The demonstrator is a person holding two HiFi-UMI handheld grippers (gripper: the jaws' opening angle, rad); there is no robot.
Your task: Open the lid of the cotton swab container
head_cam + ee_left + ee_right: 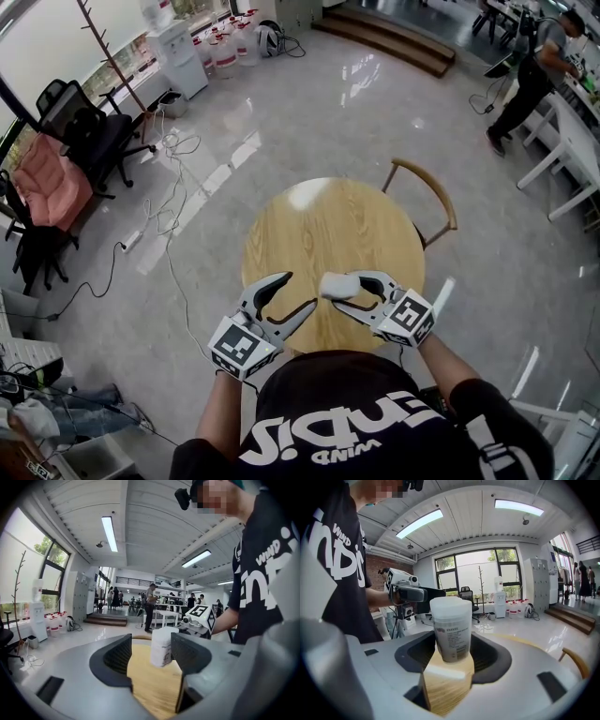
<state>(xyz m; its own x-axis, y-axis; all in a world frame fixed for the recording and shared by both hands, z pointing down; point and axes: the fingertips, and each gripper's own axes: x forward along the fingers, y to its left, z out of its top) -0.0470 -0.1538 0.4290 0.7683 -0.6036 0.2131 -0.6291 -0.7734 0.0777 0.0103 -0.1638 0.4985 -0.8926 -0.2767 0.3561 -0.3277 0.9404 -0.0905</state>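
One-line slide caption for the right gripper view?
Right gripper holds the lidded cotton swab container above the wooden table, left gripper beyond it.

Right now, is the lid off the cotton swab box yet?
Not yet. Done: the right hand-held gripper grips the cotton swab container above the table. In hand: the left hand-held gripper is open beside it. Left: the lid looks closed, so it needs opening.

A round table (328, 239) of pale wood grain fills the frame's centre – a bright glare patch near its upper edge; it stands on glossy grey floor (375, 103); a chair (427, 192) sits at its upper right.
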